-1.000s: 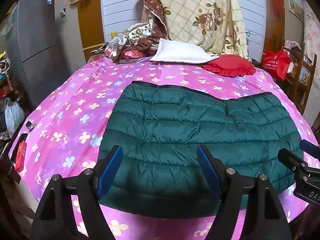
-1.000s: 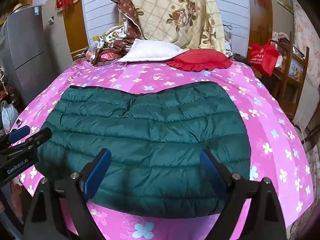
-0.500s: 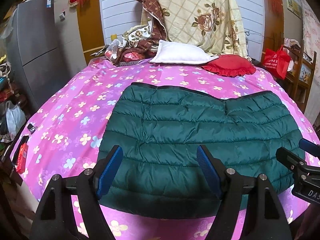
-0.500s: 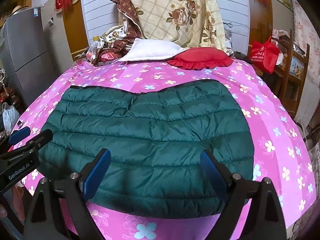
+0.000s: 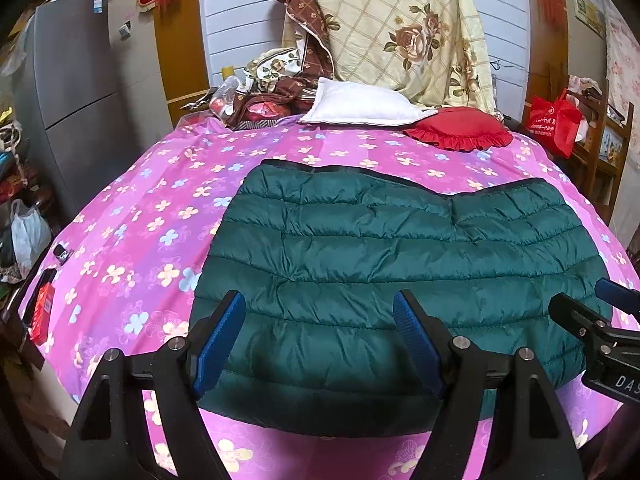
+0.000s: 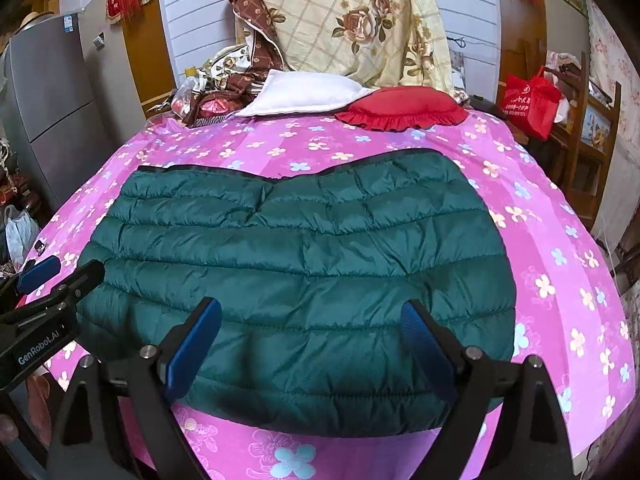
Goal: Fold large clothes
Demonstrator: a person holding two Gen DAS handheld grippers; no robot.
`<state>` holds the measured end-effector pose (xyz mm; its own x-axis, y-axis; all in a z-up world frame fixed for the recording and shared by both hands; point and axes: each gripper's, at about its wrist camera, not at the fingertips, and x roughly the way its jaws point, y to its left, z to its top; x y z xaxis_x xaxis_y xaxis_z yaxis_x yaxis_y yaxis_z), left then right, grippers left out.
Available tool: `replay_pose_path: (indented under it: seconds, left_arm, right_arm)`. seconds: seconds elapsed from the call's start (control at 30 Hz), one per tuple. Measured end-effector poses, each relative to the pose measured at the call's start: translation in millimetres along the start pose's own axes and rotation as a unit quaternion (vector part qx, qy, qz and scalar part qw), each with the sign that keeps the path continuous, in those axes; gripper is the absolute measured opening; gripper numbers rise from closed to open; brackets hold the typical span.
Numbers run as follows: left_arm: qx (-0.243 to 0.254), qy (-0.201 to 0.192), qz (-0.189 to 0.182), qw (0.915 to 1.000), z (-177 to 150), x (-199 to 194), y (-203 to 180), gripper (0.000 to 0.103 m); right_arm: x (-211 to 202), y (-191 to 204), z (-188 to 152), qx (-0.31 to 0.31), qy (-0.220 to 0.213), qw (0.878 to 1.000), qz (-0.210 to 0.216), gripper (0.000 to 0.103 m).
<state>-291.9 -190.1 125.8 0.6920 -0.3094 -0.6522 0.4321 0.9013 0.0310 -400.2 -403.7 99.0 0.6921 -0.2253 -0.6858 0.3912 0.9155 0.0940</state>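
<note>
A dark green quilted down jacket [image 5: 392, 264] lies folded flat on the pink flowered bedsheet [image 5: 160, 216]; it also shows in the right wrist view [image 6: 296, 272]. My left gripper [image 5: 320, 316] is open and empty, held above the jacket's near left part. My right gripper [image 6: 312, 324] is open and empty above the jacket's near edge. Each gripper shows at the edge of the other's view: the right one [image 5: 600, 312] and the left one [image 6: 52, 276].
A white pillow [image 5: 360, 104], a red frilled cushion [image 5: 460, 128] and a heap of flowered bedding [image 5: 384, 32] lie at the bed's far end. A grey fridge [image 5: 64, 92] stands left. A red bag [image 5: 554, 120] and wooden shelves stand right.
Both grippers have drawn back a little from the bed, so the jacket sits slightly farther off. Both stay open and the jacket has not moved.
</note>
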Motion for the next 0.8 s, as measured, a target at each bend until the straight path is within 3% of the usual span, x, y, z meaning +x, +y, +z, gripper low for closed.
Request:
replay_pose_path:
  seconds: [0.8]
  left_arm:
    - [0.004, 0.007, -0.001, 1.0, -5, 8, -3, 0.055]
  right_arm:
    - [11, 1, -2, 0.006, 0.013, 1.0, 0.006, 0.093]
